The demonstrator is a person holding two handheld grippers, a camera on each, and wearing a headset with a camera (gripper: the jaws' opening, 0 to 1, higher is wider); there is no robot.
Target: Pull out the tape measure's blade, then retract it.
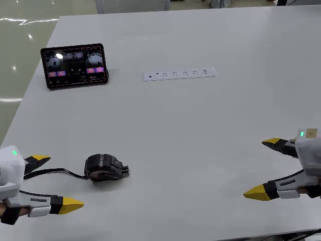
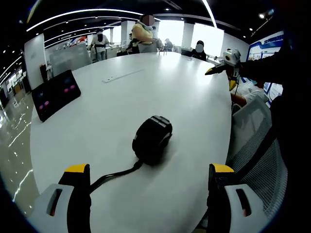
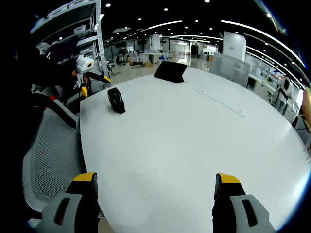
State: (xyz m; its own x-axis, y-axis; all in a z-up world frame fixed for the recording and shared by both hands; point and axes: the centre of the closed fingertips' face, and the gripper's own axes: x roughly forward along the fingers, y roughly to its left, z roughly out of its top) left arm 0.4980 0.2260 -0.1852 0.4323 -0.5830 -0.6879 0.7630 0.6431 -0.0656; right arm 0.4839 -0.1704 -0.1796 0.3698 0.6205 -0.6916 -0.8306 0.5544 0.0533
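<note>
Left gripper (image 1: 59,182), at the near left edge of the table (image 1: 200,125): jaws spread wide, yellow tips pointing right, nothing between them but a stretch of cord. Right gripper (image 1: 257,167), at the near right edge: jaws likewise spread and empty, tips pointing left, well apart from the work. Tape measure (image 1: 104,167): lies on the table at near left, just beyond the left gripper's tips and roughly in line with the gap between its jaws, touched by neither gripper. Stage of the task, as judged from these views: not begun. No length of blade is drawn from the case, so both the pull-out and the retraction remain to be done; first the case must be steadied and the blade's end taken hold of. Appearance of the tape measure: a compact, rounded black case with ribbed, rubbery-looking flanks and a greyer round face turned upward, resting on its side. A small dark tab, probably the blade's end hook, sits at the case's right-hand end, facing the right gripper. A thin black cord (image 1: 55,171) runs from the case's left end toward the left gripper and passes between its jaws; whether it touches them cannot be told. Farther off stand a propped tablet (image 1: 74,65) at far left and a white power strip (image 1: 179,74) near the table's middle.
</note>
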